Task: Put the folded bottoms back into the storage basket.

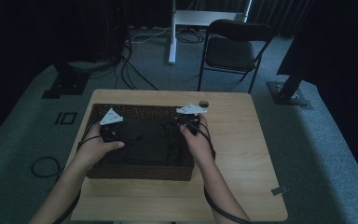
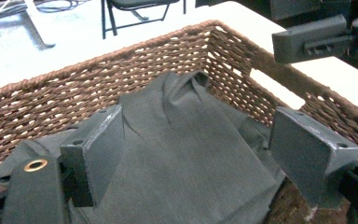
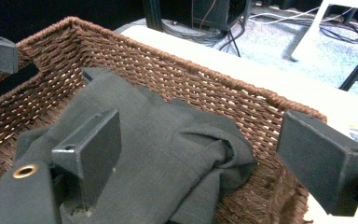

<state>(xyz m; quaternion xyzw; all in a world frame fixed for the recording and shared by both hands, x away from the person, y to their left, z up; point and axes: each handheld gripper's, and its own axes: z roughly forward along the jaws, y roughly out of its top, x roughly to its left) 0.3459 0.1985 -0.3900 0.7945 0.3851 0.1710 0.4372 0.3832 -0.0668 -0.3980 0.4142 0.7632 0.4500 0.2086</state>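
A brown wicker basket (image 1: 140, 172) stands on the wooden table (image 1: 242, 154), and a dark grey folded cloth (image 1: 147, 140) lies inside it. My left gripper (image 1: 111, 126) hovers over the basket's left end. In the left gripper view it (image 2: 200, 140) is open, jaws wide apart over the cloth (image 2: 182, 177), nothing held. My right gripper (image 1: 189, 120) is at the basket's far right corner. It (image 3: 205, 140) is open too, one jaw over the cloth (image 3: 158, 135) and the other by the basket rim (image 3: 242, 88). The cloth's corners are bunched against the wicker wall (image 2: 121, 70).
A small round object (image 1: 204, 103) sits on the table just beyond the basket. Bare table lies right of the basket and in front of it. A folding chair (image 1: 235, 46), a white desk leg (image 1: 172, 37) and floor cables (image 1: 44, 165) surround the table.
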